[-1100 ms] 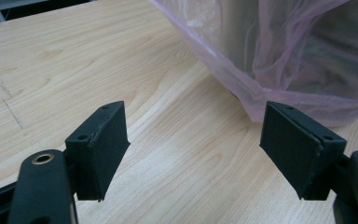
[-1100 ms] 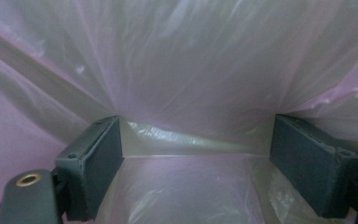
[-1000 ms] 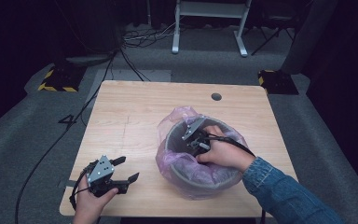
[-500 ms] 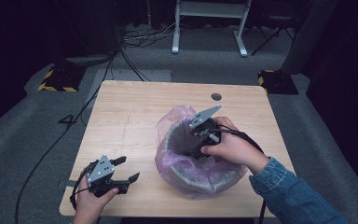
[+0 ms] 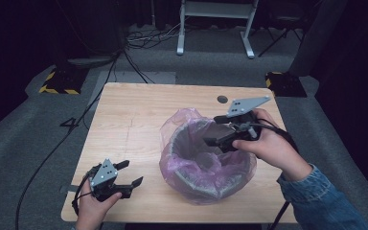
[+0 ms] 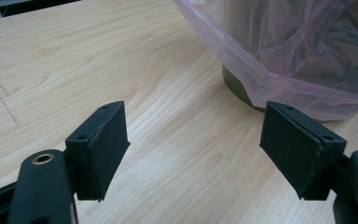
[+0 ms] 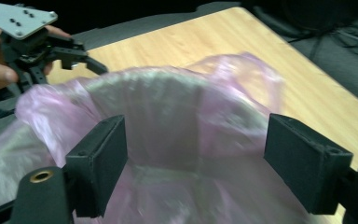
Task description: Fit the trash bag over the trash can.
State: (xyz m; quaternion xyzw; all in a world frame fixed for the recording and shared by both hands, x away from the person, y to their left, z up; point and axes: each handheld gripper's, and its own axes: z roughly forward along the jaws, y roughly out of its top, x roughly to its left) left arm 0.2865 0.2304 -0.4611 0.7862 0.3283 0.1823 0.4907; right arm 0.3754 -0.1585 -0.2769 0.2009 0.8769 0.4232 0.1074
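A grey bin (image 5: 191,143) lined with a thin pink bag (image 5: 177,120) stands right of centre on the wooden table (image 5: 139,110). My right gripper (image 5: 211,130) hovers over the bin's right rim and points left across its mouth. Its jaws have just been closing a little; they stand open with nothing between them. In the right gripper view the right gripper (image 7: 196,158) faces the bag's (image 7: 168,102) far wall. My left gripper (image 5: 133,172) rests open and empty at the table's front left. In the left gripper view the left gripper (image 6: 196,149) faces the bin's base (image 6: 235,88).
A small round hole (image 5: 222,99) sits in the table behind the bin. Beyond the far edge stand a white frame (image 5: 215,28), floor cables and striped bases (image 5: 57,81). Bare wood lies between the left gripper and the bin.
My right gripper has risen out of the bin's inside and drawn back toward its right rim. The left gripper has stayed where it was.
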